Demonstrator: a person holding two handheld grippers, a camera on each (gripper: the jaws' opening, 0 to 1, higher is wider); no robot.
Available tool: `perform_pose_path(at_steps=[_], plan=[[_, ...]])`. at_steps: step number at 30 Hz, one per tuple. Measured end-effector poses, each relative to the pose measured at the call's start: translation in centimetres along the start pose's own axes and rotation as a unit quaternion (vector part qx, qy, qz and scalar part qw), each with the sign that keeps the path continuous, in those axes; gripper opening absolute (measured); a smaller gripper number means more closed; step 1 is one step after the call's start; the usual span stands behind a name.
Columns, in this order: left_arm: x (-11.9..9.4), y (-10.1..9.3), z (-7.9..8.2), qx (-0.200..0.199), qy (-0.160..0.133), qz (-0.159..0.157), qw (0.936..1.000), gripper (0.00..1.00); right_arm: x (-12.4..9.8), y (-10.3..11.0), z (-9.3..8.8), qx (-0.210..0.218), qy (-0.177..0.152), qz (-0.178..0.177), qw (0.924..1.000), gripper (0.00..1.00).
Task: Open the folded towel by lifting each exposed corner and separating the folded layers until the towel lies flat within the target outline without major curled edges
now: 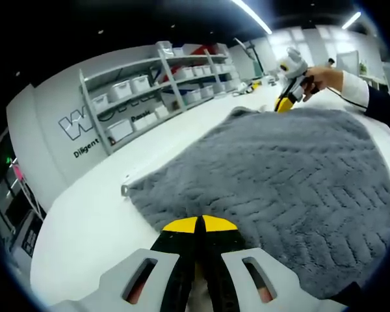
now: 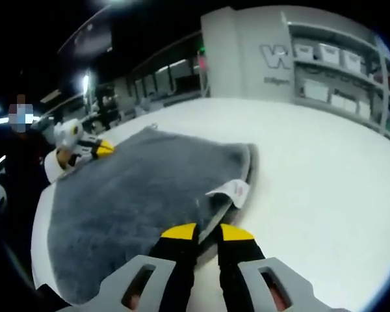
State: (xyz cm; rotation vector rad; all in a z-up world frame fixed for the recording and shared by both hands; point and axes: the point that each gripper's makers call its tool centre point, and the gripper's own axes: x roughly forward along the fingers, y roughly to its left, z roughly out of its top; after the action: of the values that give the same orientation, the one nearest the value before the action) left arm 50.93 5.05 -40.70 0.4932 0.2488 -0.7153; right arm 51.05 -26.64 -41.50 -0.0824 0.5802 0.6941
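Left gripper (image 1: pixel 199 224) pinched shut on grey towel (image 1: pixel 292 169) edge | right gripper (image 2: pixel 207 232) slightly parted around opposite corner near white tag (image 2: pixel 233 191) | towel lay on white desk (image 2: pixel 312 162) | risk: uneven pull could curl edges.

Each tool (image 1: pixel 199 225) has black jaws with yellow tips on pale grey slotted mounts; the person's sleeve (image 1: pixel 382 103) is dark over a white cuff

I'm low and close over the grey towel (image 1: pixel 292 169) in both views. My left gripper view rides at one corner, facing across it toward the shelving (image 1: pixel 156 84), catching the right tool (image 1: pixel 285 103) at the far corner. My right gripper view looks back across the towel at the left tool (image 2: pixel 103 149).
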Motion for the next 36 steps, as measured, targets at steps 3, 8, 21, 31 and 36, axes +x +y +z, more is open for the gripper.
perform_pose_path(at_steps=[3,8,21,31,36], plan=[[0.1,-0.1,0.2,0.004,-0.003,0.001,1.0,0.01,-0.1,-0.2,-0.1,-0.001,0.002,-0.005,1.0,0.06],[0.3,-0.2,0.3,0.005,-0.005,0.001,1.0,0.01,-0.3,-0.5,-0.2,0.002,0.003,-0.011,0.9999,0.06],[1.1,-0.5,0.8,-0.001,-0.014,0.0,0.9999,0.01,-0.8,-1.4,-0.4,-0.006,0.003,-0.024,0.9997,0.06],[1.5,-0.7,1.1,-0.002,-0.018,0.001,0.9998,0.01,-1.1,-1.9,-0.5,-0.004,0.002,-0.031,0.9995,0.06],[1.8,-0.9,1.3,-0.003,-0.021,0.001,0.9998,0.01,-1.4,-2.4,-0.6,0.006,0.003,-0.038,0.9993,0.06]])
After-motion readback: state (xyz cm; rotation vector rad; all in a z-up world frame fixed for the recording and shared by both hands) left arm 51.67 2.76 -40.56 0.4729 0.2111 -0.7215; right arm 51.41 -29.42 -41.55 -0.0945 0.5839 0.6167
